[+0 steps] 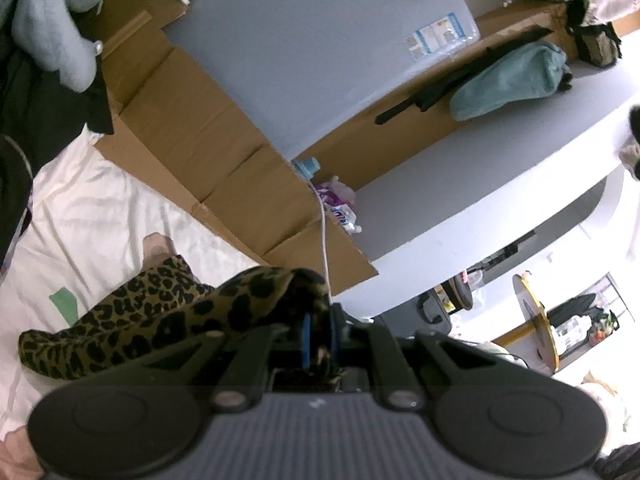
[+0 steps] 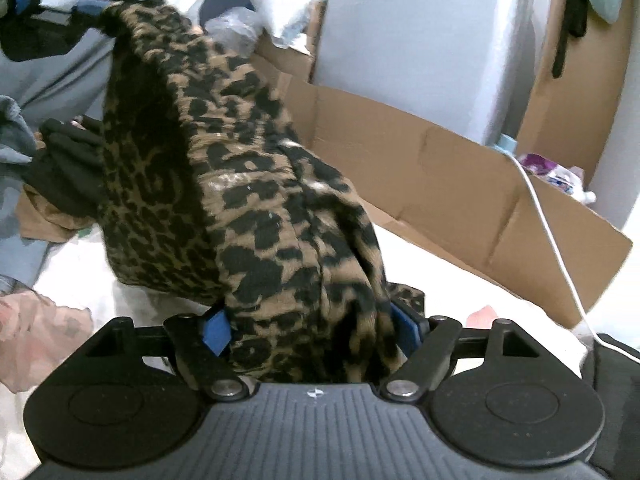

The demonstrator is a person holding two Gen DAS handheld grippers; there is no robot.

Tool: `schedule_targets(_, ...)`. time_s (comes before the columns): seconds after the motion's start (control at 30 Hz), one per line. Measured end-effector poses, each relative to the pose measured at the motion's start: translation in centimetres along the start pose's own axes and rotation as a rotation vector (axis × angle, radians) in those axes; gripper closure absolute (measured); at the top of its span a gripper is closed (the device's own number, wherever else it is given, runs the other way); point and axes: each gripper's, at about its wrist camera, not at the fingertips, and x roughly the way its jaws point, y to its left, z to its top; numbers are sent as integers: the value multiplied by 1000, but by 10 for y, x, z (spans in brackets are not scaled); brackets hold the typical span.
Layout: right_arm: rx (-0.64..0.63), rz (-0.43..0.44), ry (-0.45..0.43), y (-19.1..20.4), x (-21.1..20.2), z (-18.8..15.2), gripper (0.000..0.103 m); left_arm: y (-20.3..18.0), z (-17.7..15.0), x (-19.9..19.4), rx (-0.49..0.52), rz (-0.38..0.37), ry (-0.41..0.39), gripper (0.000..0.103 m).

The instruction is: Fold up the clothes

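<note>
The leopard-print garment [image 2: 248, 200] hangs in the air between the two grippers, above a white bedsheet [image 1: 100, 208].

The left gripper [image 1: 320, 336] has its two blue pads [image 1: 306, 338] pressed almost together, and they pinch one edge of the garment. In the left wrist view the cloth comes out of the narrow slot between the fingers and goes to the left and downward, and its far end lies on the sheet. In the right wrist view this same gripper [image 2: 90, 8] shows at the top left, with the top corner of the garment bunched in its tip.

The right gripper [image 2: 316, 328] has its fingers spread wide. A thick bundle of the garment fills the whole space between the two blue pads [image 2: 218, 330] and goes down toward the gripper's body. The cloth touches both pads, but it is not possible to tell if they squeeze it or if it only lies loose between them. From there the garment rises up and to the left, to the left gripper.

Behind the garment, an open cardboard box [image 2: 460, 184] lies flat beside the bed, and a white cable [image 2: 556, 248] runs across it. On the left, beside the garment, there is a pile of other clothes [image 2: 60, 168], dark and grey.
</note>
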Motion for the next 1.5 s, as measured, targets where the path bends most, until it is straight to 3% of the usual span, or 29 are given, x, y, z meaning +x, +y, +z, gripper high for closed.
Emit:
schedule_targets(0.2, 91, -28, 54, -25, 14, -12, 26, 3, -5, 12, -8, 10, 32, 94)
schedule_targets(0.3, 118, 4, 77, -26, 24, -15, 38, 4, -6, 18, -12, 18, 43, 94)
schedule_targets(0.37, 117, 30, 81, -22, 28, -17, 53, 5, -6, 20, -14, 24, 41, 94)
schedule_targets(0.43, 115, 49, 94, -20, 31, -20, 59, 6, -5, 21, -18, 24, 37, 94)
schedule_targets(0.8, 97, 77, 178, -4, 50, -45, 59, 3, -1, 20, -25, 10, -11, 94)
schedule_targets(1.1, 79, 97, 195, -21, 30, -36, 72, 3, 6, 6, -62, 2, -58, 94)
schedule_targets(1.17, 81, 113, 205, -25, 26, -33, 92, -1, 7, 4, -58, -5, -61, 94)
schedule_targets(1.2, 83, 125, 207, -27, 21, -29, 95, -3, 7, 3, -56, -8, -63, 94)
schedule_targets(1.37, 107, 192, 195, -43, -12, -7, 96, -19, 14, -15, -26, -40, -92, 94)
schedule_targets(1.5, 267, 290, 185, -72, -44, 12, 96, -43, 19, -33, 28, -67, -125, 94)
